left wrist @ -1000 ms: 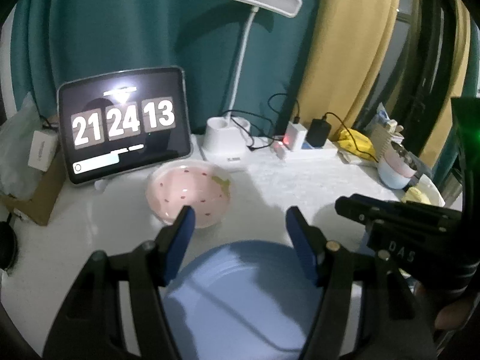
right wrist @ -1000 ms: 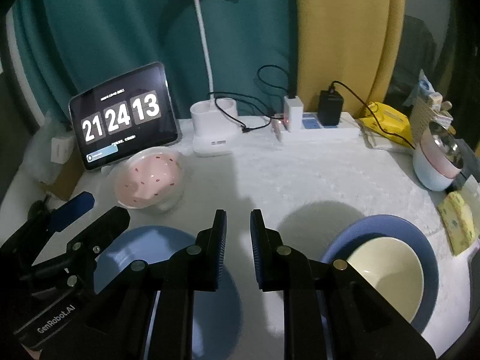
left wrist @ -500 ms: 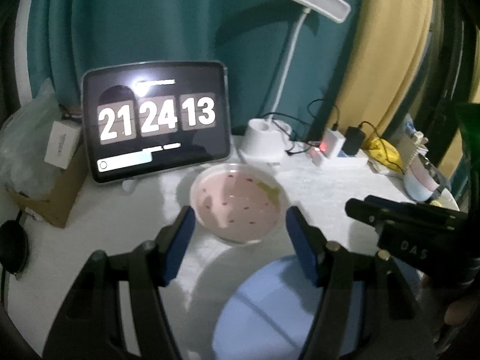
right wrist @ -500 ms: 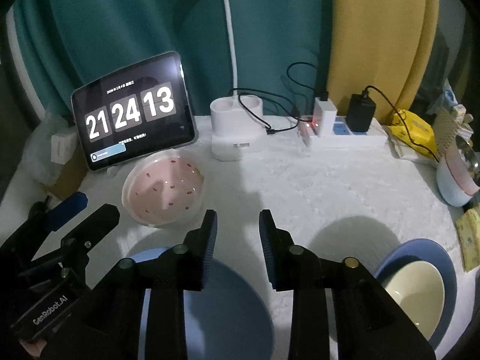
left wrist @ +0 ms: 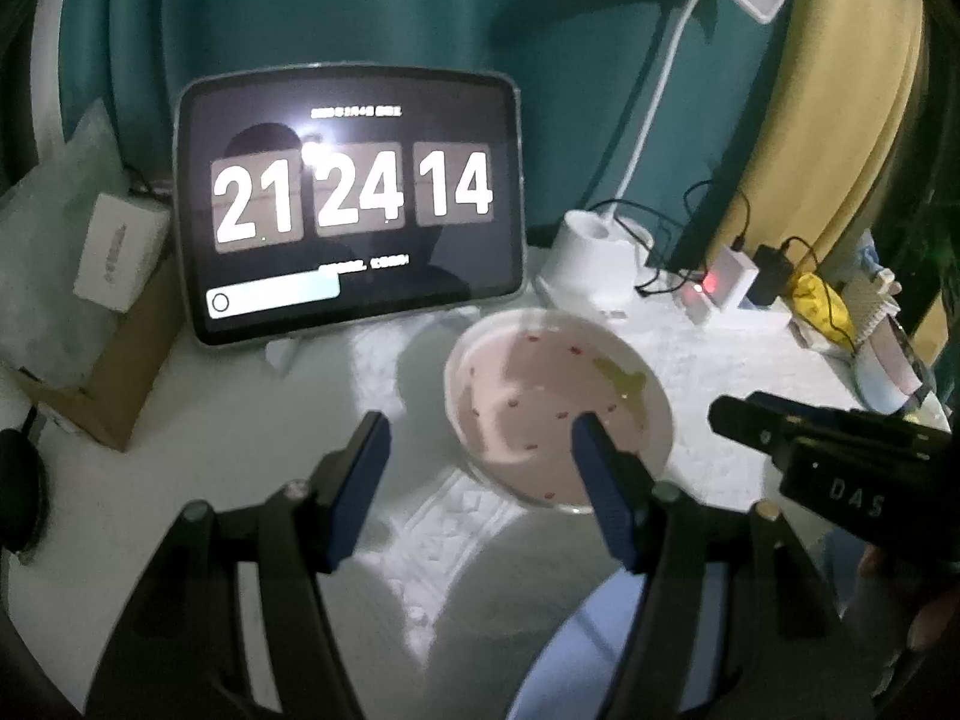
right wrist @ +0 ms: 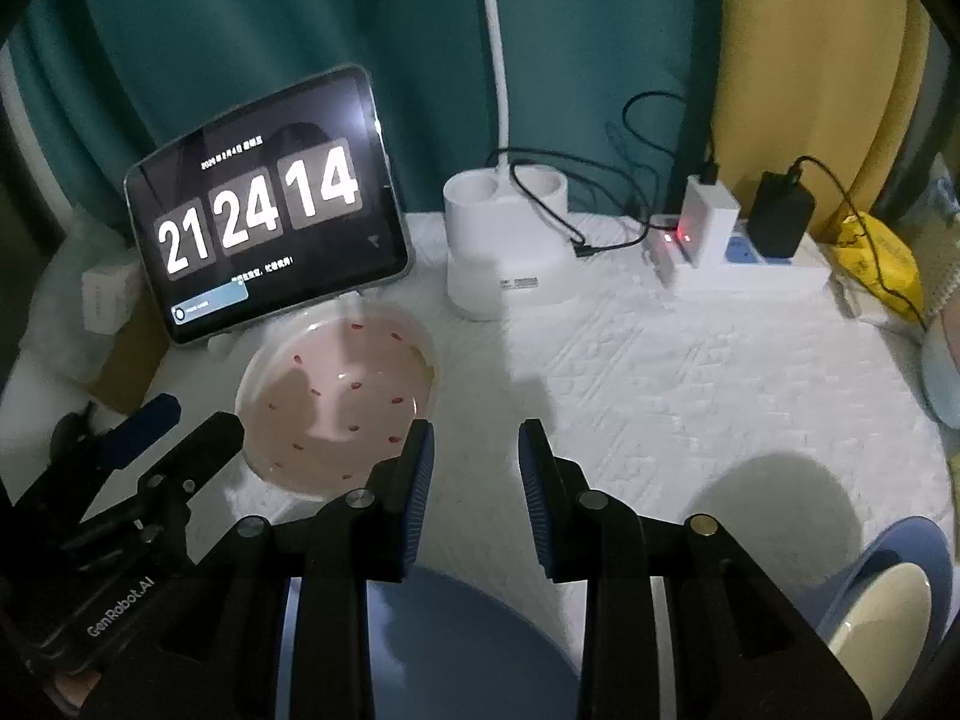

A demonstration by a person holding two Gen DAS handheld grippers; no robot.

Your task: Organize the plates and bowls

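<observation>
Since the earlier frames both grippers have moved in toward the pink bowl (left wrist: pixel 558 405) and the tablet clock (left wrist: pixel 351 201) now reads 21:24:14. L gripper (left wrist: pixel 477 468) hovers w/ fingers spread wide, empty, right finger over the bowl's near rim. R gripper (right wrist: pixel 471 468) sits just right of the bowl, fingers parted (narrower gap), holding nothing. A blue plate (right wrist: pixel 456 648) lies nearer than the bowl. Only the R view shows the cream bowl (right wrist: pixel 882 612) on a second blue plate (right wrist: pixel 900 540), far right of the pink bowl.
</observation>
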